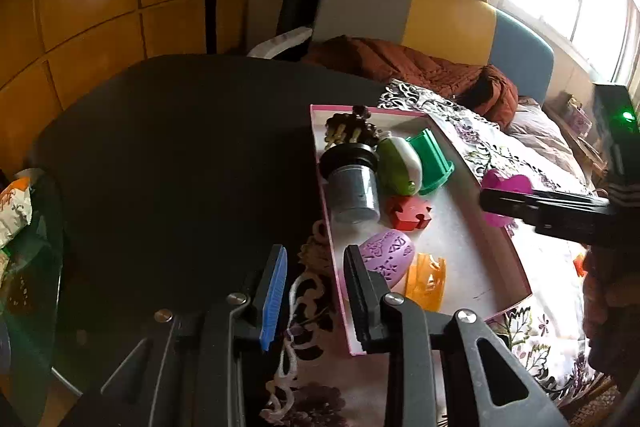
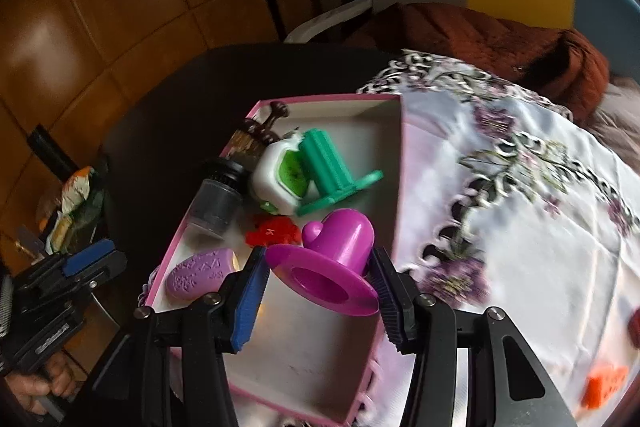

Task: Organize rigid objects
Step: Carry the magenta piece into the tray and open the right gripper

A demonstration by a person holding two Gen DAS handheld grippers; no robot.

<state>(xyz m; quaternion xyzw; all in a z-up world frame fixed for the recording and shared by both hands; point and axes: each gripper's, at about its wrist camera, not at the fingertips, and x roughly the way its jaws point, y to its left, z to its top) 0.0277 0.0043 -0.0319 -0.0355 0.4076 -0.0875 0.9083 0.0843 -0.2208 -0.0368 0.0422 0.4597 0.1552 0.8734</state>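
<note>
Patterned cloth over a dark table, wooden panelling behind. Nearest in the right wrist view, right gripper clamped on a magenta flanged piece, pads pressing its sides, wide flange toward the camera, domed end pointing away. Held just above the near end of a pink-edged tray, over bare tray floor. Directly beyond along the fingers: red puzzle piece, then white-and-green oval and green ribbed stand; grey jar with black lid and purple egg to the left. Judged next move: straight down and release, free floor lying right under the piece. Left gripper narrowly parted, empty, poised over the tray's left edge beside the purple egg and an orange piece. Farther off, orange block alone on cloth, nearer the right hand. Far back, rust blanket and a multicoloured headboard.
</note>
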